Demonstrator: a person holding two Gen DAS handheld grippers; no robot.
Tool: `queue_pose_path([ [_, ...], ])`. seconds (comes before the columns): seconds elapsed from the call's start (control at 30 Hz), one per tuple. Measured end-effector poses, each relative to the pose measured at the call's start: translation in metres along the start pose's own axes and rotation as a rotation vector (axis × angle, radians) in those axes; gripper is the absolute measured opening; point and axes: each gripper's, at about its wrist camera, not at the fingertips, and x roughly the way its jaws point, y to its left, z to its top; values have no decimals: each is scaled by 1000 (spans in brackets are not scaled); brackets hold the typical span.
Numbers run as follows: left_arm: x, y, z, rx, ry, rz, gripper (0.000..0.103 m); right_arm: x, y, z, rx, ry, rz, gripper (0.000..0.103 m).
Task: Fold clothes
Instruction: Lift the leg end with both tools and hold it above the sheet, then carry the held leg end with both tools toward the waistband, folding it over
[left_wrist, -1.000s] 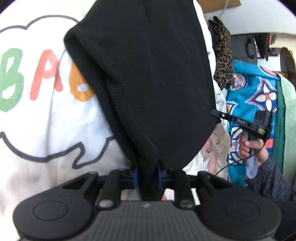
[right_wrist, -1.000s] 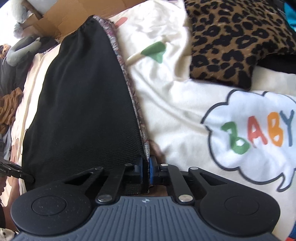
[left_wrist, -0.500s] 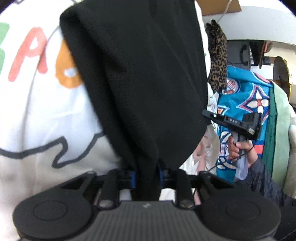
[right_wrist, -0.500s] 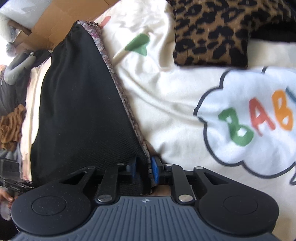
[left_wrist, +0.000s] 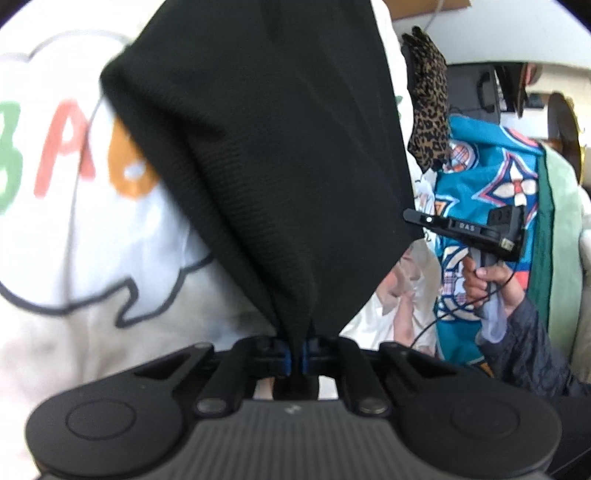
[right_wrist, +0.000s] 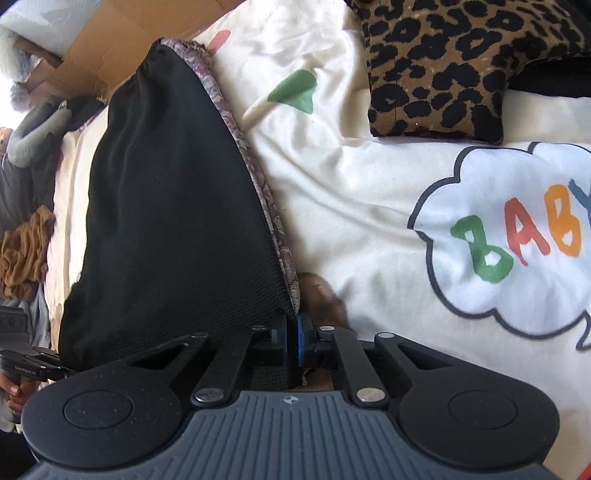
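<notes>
Black garment (right_wrist: 177, 221) stretched taut between both grippers above white BABY blanket (right_wrist: 369, 192), long axis running gripper to gripper. Left gripper (left_wrist: 298, 356) and right gripper (right_wrist: 291, 341) each pinched closed on a corner.

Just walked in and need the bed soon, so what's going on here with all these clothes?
A person is folding laundry with a pair of handheld tongs. The left tongs and the right tongs are each shut on an edge of the same black garment, which hangs stretched between them over a white blanket printed with BABY. The fold is not laid down yet. A leopard-print piece lies further back on the blanket, and a brown garment sits crumpled off to the side.
</notes>
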Motion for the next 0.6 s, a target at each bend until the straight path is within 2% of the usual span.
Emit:
queue_pose_path([
  [0.3, -50, -27, 27, 79, 32, 103, 5, -31, 33, -5, 47, -1, 43, 2],
  [0.6, -116, -40, 15, 60, -47, 160, 4, -59, 85, -5, 12, 31, 70, 2],
])
